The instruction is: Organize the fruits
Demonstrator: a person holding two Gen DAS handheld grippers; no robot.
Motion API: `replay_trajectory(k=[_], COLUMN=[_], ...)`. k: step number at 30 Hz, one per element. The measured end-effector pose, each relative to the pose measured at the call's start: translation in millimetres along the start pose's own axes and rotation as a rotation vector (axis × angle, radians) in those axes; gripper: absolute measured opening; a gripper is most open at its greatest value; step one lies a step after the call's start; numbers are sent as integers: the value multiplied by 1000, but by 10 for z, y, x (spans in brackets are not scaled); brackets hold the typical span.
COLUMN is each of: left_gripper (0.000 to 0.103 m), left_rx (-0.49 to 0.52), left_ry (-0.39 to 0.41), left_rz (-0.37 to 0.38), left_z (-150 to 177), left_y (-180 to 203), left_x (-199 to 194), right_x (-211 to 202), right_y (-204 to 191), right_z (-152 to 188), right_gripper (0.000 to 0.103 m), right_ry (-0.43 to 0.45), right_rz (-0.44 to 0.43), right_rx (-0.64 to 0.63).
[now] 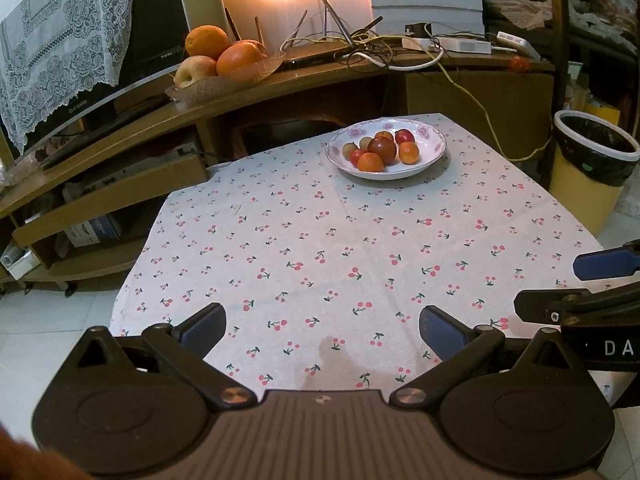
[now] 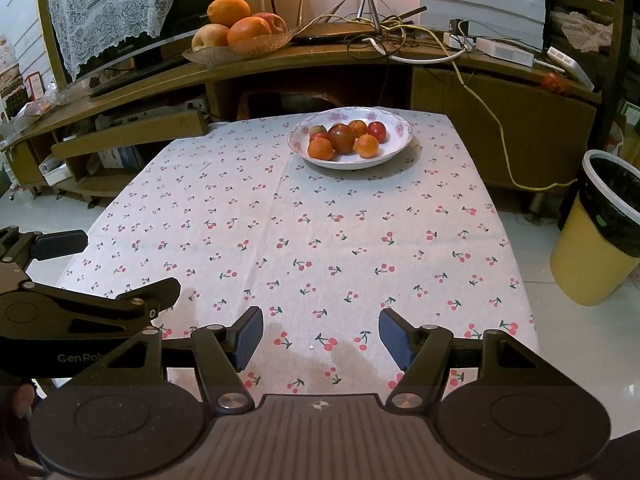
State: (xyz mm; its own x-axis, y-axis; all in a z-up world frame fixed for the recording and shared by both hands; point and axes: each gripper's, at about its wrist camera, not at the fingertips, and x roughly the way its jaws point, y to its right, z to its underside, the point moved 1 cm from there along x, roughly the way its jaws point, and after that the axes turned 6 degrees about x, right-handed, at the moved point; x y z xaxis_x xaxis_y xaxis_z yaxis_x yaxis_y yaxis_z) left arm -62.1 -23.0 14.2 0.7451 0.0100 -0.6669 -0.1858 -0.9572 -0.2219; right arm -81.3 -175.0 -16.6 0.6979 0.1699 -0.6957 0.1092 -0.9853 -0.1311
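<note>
A white floral bowl point(image 1: 430, 156) point(image 2: 394, 148) stands at the far end of the table with the cherry-print cloth point(image 1: 320, 248) point(image 2: 300, 240). It holds several small fruits, orange, red and dark red point(image 1: 383, 148) point(image 2: 341, 138). My left gripper point(image 1: 322, 326) is open and empty over the near edge of the table. My right gripper point(image 2: 320, 336) is open and empty beside it, also at the near edge. Each gripper shows at the side of the other's view: the right one point(image 1: 560, 284), the left one point(image 2: 120, 264).
A glass dish of oranges and apples point(image 1: 224, 60) point(image 2: 240, 36) sits on the wooden cabinet behind the table, next to tangled cables point(image 1: 380, 48). A yellow bin with a black liner point(image 1: 592, 168) point(image 2: 600, 232) stands on the floor to the right. A television with a lace cover point(image 1: 60, 40) is at the left.
</note>
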Motion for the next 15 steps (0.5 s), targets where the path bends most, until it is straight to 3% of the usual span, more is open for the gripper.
replay_trajectory(k=[15], left_gripper=[103], left_rx=[1], left_ry=[-6], left_rz=[1], left_z=[4], left_y=[6], left_x=[12], right_x=[18], right_y=[-10], right_z=[35], right_gripper=[65], right_ry=[-4], right_rz=[1], right_rx=[1])
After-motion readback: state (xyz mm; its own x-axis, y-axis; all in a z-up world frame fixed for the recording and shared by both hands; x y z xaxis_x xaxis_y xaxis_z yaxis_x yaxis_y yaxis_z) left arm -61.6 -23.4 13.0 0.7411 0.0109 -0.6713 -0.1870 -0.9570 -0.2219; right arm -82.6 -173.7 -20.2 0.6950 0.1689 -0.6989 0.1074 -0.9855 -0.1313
